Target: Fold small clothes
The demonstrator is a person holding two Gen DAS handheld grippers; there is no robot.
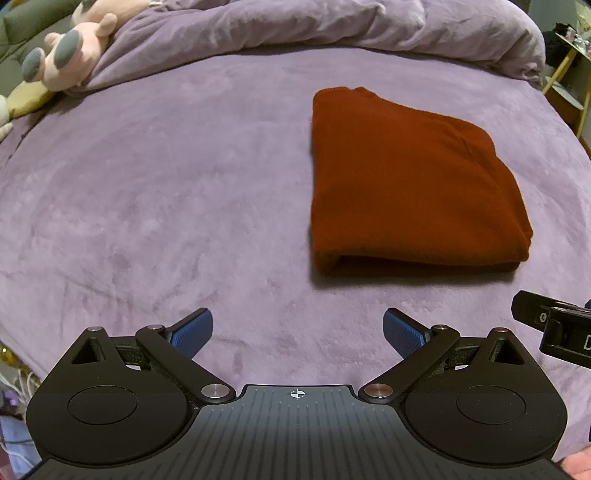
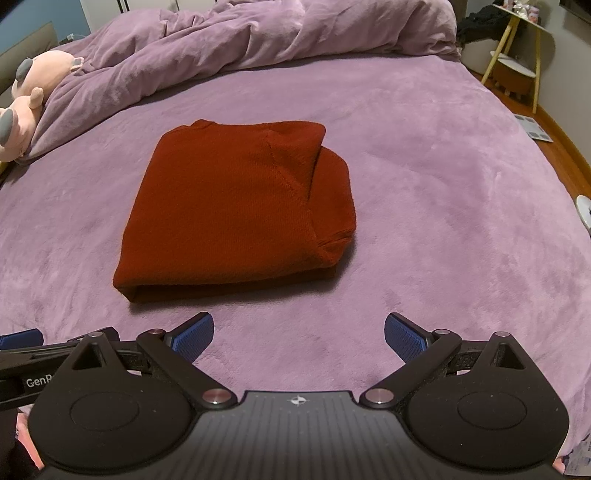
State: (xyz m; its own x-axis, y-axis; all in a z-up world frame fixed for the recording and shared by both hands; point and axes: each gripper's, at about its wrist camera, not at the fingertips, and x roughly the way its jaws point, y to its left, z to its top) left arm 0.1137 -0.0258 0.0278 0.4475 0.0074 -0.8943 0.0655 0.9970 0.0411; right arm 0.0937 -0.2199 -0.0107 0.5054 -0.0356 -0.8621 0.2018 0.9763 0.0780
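One garment on the bed, and one only: a rust-red sweater point(image 2: 236, 199), folded into a compact, roughly square bundle. Two grippers are in play, both empty. One pink plush toy point(image 2: 26, 99) sits off at ten o'clock in the right wrist view, pushed against one bunched-up purple duvet point(image 2: 258, 33) that runs across twelve o'clock.

The left gripper point(image 1: 298, 334) hovers above the purple bedspread point(image 1: 147, 203), its blue-padded fingers point(image 1: 194, 332) spread wide apart with nothing between them. From here the sweater lies at one o'clock, well apart from the fingertips. The right gripper point(image 2: 299, 338) shows the same picture: blue pads point(image 2: 402, 338) wide apart, holding nothing, and the sweater sits at about eleven o'clock, near but not touching.

Now the sweater itself. It lies flat on the bedspread in stacked layers, with a folded edge facing the grippers and a dark gap showing between the layers along that near side. The knit is fine-ribbed. In the right wrist view a sleeve seam runs diagonally across the top layer, and a rounded lower layer pokes out past the top one on the three o'clock side. The neckline bump shows at the far edge. Corners are soft, not crisp.

One pale side table point(image 2: 517, 55) with yellow legs stands off the bed at two o'clock.
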